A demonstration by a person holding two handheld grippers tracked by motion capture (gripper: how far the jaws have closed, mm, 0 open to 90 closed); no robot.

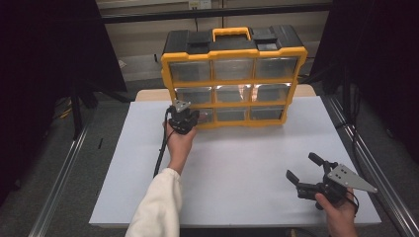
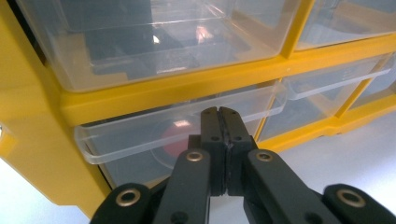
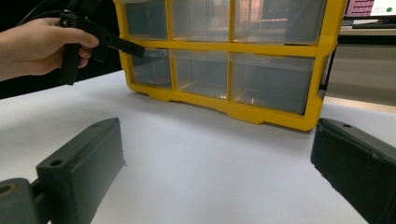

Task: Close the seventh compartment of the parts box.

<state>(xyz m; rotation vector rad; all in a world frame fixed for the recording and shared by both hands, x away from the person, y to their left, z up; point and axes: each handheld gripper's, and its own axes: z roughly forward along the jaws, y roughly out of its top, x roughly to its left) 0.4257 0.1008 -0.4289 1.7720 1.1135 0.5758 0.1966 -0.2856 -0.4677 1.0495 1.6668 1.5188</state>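
Note:
A yellow organizer case with clear plastic drawers stands upright at the back of the white table. My left gripper is shut with nothing between its pads. Its tips are at the front lip of the bottom-left drawer, and I cannot tell whether they touch it. Something red lies inside that drawer, blurred by the plastic. The right gripper view also has the left gripper at that drawer. My right gripper is held low over the table's front right, open and empty, pointing toward the case.
The case has a yellow handle and black top. Metal rails run along both sides of the table. Dark curtains stand left and right. A cable trails from the left gripper across the table.

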